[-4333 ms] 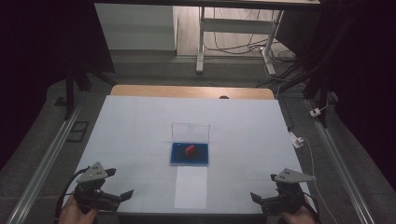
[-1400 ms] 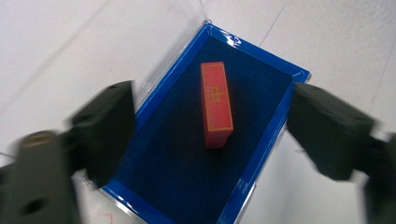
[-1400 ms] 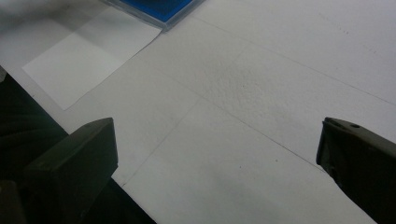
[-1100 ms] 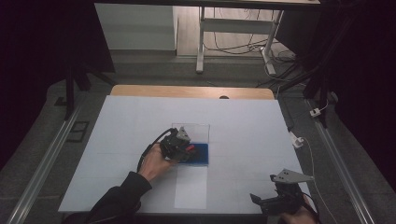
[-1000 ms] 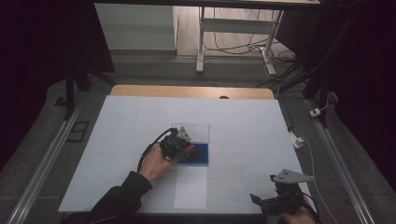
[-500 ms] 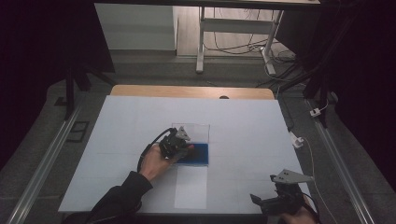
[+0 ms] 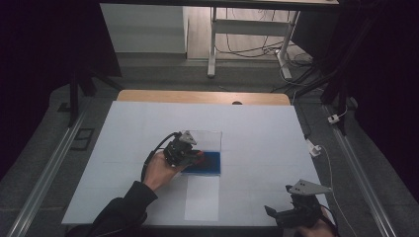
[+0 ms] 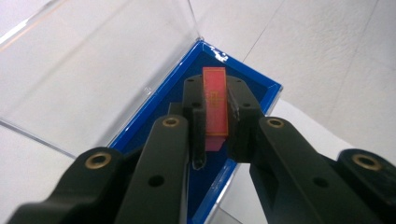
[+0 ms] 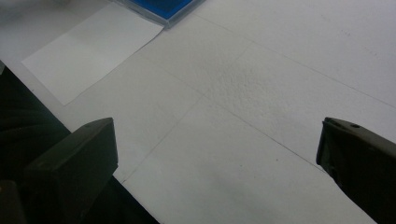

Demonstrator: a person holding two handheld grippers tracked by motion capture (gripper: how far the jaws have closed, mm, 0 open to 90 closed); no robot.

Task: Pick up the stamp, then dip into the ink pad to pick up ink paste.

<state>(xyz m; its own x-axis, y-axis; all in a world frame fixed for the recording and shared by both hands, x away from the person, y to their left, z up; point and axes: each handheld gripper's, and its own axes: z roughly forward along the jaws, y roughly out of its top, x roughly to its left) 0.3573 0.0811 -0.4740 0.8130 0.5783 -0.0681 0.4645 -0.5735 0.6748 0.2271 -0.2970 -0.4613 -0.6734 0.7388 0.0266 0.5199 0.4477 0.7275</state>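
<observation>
A shallow blue box (image 8: 243, 88) with a hinged clear lid (image 8: 93, 65) is seen directly under the left tongs (image 8: 215, 109), the lid standing open on the far side of them. Inside the box, a flat red rectangular block (image 8: 215, 100) with a gold border and a small gold emblem is pinched between the 2 black pads (image 8: 198, 112) of the left tongs; its lower end reaches down toward the dark blue lining. The jaws have just been closing on it. The box walls are bright blue and glossy, and the lid is thin transparent plastic with sharp edges.

In the high view, the box (image 7: 210, 163) lies just beside the left tongs (image 7: 190, 154), which are held in 1 hand (image 7: 159, 170).

The right tongs (image 9: 217, 172) are spread wide over the bare desk (image 9: 261, 93), well apart from the box. The desk is covered with a white, finely pebbled sheet marked with thin lines. A smooth white rectangle of paper (image 9: 93, 51) lies ahead of the right tongs, touching the near edge of the box.
</observation>
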